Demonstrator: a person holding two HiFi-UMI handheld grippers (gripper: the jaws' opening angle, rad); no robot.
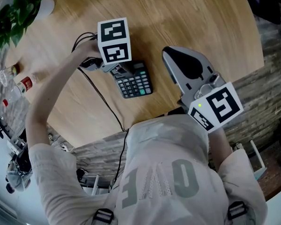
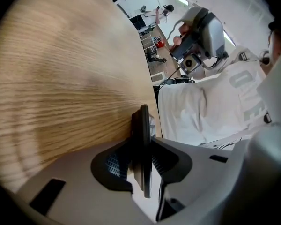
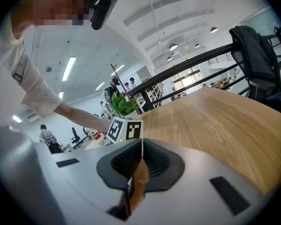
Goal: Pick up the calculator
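A dark calculator (image 1: 135, 81) with grey keys is on the round wooden table (image 1: 192, 13), near the front edge. My left gripper (image 1: 123, 72) comes at it from the left and is shut on its left end. In the left gripper view the calculator (image 2: 144, 118) stands edge-on, pinched between both pads of the left gripper (image 2: 141, 150). I cannot tell whether it has left the table. My right gripper (image 1: 172, 56) hovers to the right of the calculator, apart from it. In the right gripper view the right gripper (image 3: 141, 146) is shut, with nothing between its jaws.
A green plant (image 1: 14, 8) stands at the table's far left, with a small bottle (image 1: 26, 83) and a glass (image 1: 7, 74) in front of it. A black cable (image 1: 103, 97) runs from the left gripper across the table's front edge. A chair with a dark jacket (image 3: 255, 55) stands beyond the table.
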